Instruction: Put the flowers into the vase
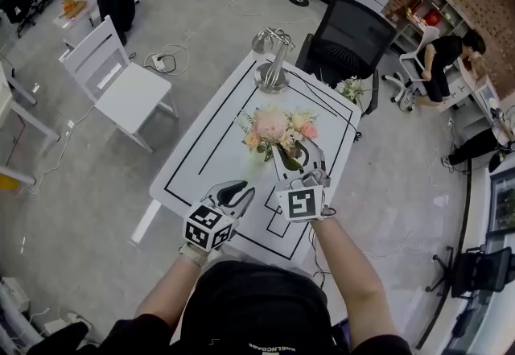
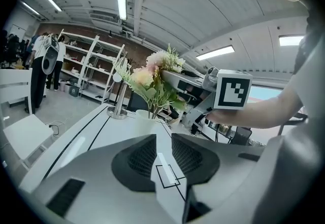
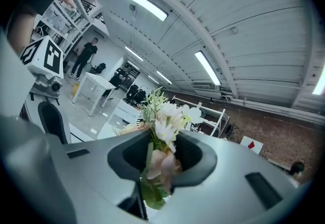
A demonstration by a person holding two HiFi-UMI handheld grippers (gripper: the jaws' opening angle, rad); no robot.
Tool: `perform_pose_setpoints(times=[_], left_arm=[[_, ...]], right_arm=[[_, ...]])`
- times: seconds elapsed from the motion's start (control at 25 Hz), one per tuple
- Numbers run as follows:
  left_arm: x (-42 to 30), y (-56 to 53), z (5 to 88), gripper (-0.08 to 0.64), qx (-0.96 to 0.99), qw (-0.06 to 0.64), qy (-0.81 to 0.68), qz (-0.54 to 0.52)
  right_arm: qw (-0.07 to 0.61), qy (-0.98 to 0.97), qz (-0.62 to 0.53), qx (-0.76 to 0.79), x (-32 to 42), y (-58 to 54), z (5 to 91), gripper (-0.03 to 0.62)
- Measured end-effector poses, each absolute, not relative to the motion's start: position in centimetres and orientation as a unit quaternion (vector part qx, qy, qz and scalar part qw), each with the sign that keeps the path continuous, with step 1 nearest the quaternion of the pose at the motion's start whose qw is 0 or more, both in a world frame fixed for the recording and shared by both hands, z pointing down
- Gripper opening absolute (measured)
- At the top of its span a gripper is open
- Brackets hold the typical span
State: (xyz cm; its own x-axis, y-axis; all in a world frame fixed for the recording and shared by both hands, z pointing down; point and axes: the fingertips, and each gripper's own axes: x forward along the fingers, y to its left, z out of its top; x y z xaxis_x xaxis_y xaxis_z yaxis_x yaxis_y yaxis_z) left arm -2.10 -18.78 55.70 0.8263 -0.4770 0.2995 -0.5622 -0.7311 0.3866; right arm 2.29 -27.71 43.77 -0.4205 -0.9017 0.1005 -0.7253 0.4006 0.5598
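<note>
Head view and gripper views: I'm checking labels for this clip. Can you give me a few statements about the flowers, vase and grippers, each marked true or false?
1. The right gripper is shut on the flowers. True.
2. The left gripper grips the vase. False: its jaws stand apart and empty, short of the vase.
3. A metal stand stands at the far end of the table. True.
4. The white chair lies tipped over. False: it stands upright, left of the table.
</note>
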Motion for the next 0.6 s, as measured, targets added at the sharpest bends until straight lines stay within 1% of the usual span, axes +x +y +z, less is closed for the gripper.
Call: perform_pose_setpoints(times=[0.6], left_arm=[[-1.8, -18.4, 56.4, 0.074, 0.926, 0.238, -0.277, 0.098]], right_arm=[[0.210, -0.821, -0.205, 0.489, 1.6, -26.1, 45.7, 0.123]])
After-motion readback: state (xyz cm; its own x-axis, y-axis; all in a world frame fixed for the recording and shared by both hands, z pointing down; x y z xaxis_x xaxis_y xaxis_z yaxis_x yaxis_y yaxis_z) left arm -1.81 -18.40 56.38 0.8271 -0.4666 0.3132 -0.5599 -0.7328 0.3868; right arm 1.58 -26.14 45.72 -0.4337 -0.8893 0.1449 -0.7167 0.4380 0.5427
